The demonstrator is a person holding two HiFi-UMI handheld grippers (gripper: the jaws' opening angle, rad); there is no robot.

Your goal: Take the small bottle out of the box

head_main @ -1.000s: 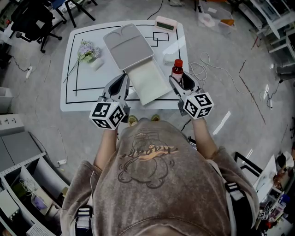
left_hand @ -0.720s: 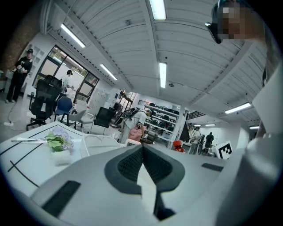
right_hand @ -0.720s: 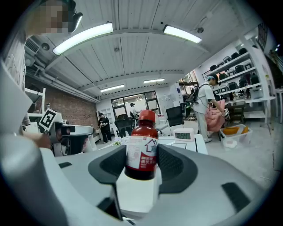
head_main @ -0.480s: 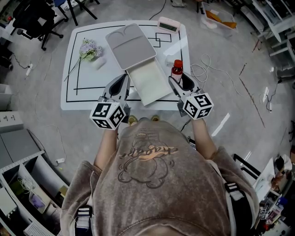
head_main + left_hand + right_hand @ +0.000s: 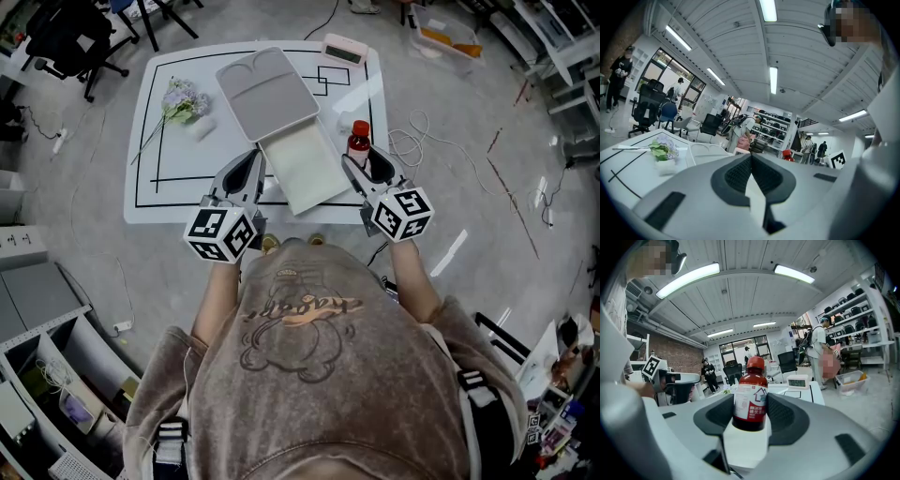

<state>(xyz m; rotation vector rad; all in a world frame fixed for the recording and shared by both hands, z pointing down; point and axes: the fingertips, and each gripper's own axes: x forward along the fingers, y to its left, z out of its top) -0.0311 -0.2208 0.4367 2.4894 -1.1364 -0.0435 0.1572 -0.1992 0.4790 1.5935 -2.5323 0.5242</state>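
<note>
At the left, left gripper (image 5: 249, 169) low over the near edge of the table (image 5: 155, 192), fingers (image 5: 736, 171) pressed together with nothing between them, tips just beside the near left corner of the open box (image 5: 302, 173). In the middle, box with lid (image 5: 265, 94) folded back away from the person, tray apparently empty. At the right, right gripper (image 5: 364, 169) closed partway on the small bottle (image 5: 359, 142), pads (image 5: 719, 413) against both sides of its lower body. Bottle upright, long axis vertical and square to the fingers, red cap (image 5: 755, 363) clear above them, outside the box and just beside its right wall, near the table's right edge; lifted or standing, cannot tell. Probably only a set-down left: straight down along the bottle's axis, onto bare table, with the right gripper alone placed for it.
</note>
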